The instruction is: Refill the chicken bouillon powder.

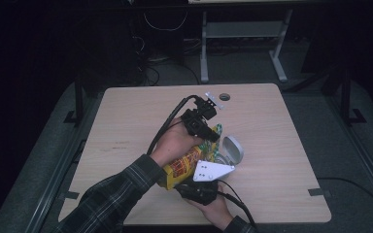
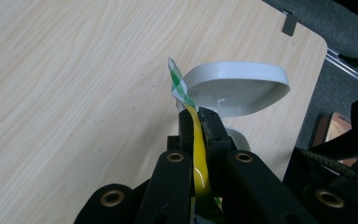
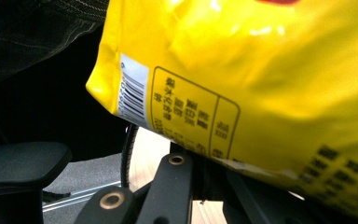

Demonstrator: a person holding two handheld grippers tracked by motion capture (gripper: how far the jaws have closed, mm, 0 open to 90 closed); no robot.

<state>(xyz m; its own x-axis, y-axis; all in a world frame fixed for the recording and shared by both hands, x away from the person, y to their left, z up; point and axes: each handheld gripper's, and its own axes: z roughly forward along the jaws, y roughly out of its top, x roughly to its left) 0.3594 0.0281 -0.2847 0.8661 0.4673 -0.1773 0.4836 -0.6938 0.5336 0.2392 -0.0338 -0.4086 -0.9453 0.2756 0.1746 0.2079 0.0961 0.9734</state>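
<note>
A yellow snack bag (image 1: 182,165) with red print hangs over the wooden table (image 1: 126,126), stretched between my two grippers. My left gripper (image 1: 212,135) is shut on its top edge; in the left gripper view the jaws (image 2: 198,114) pinch the yellow film (image 2: 199,154), and a green-and-white checked strip (image 2: 177,84) sticks out above them. My right gripper (image 1: 184,184), under its grey plate (image 1: 212,171), is shut on the bag's lower end. In the right gripper view the bag (image 3: 261,70), with barcode and printed panel, lies over the jaws (image 3: 205,161).
A white round container (image 1: 233,149) with its lid raised (image 2: 237,88) stands on the table just right of the bag. A cable hole (image 1: 224,97) sits near the table's far edge. A plaid sleeve (image 1: 111,194) comes in at the lower left.
</note>
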